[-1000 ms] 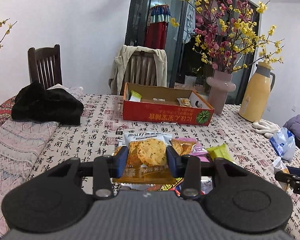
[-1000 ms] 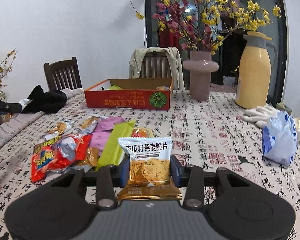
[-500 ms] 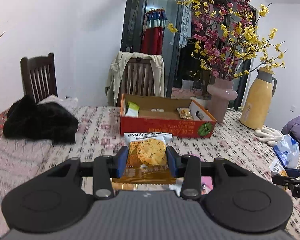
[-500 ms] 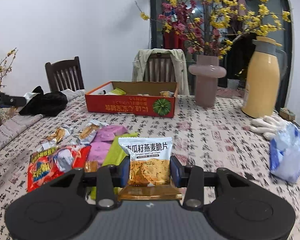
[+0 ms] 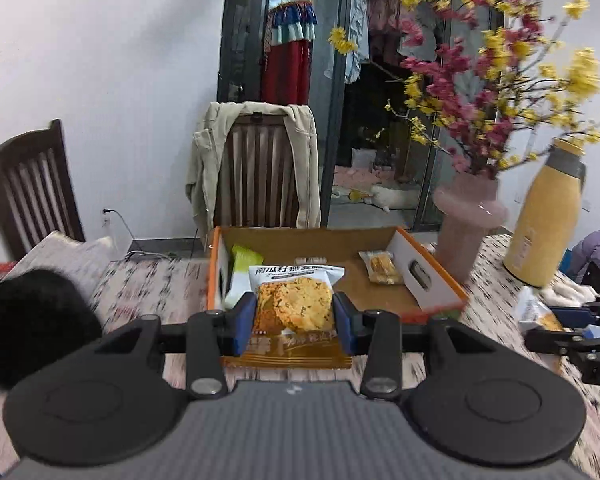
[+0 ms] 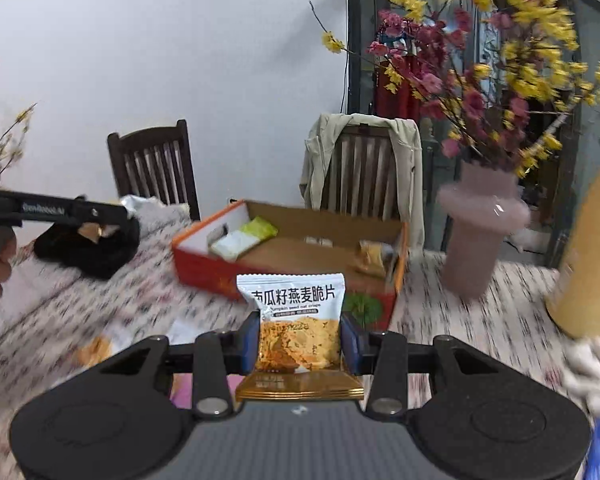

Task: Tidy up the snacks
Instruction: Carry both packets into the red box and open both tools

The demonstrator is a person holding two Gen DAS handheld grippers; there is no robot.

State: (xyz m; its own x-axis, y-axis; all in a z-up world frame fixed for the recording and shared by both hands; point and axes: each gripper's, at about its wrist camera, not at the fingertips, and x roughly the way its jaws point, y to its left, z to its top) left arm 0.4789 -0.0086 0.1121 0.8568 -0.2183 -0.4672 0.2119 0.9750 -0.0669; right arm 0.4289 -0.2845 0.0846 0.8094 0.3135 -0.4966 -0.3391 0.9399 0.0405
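Snack packs pinched, one in each gripper.
Left gripper [image 5: 295, 317] squeezing cookie pack [image 5: 295, 305], right gripper [image 6: 300, 340] squeezing crisp pack [image 6: 296, 328]; red box [image 6: 288, 268] ahead, blurry, maybe close.

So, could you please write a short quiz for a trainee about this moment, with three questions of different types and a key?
1. True or false: the left gripper is open and holds nothing.
2. Multiple choice: where does the pale green snack packet lie? A) beside the pink ceramic vase B) inside the red cardboard box, near one end C) on the yellow thermos jug
3. Fill in: the right gripper is shut on a white and orange ____ packet.

Key
1. False: it is shut on a white and orange crisp packet.
2. B
3. crisp
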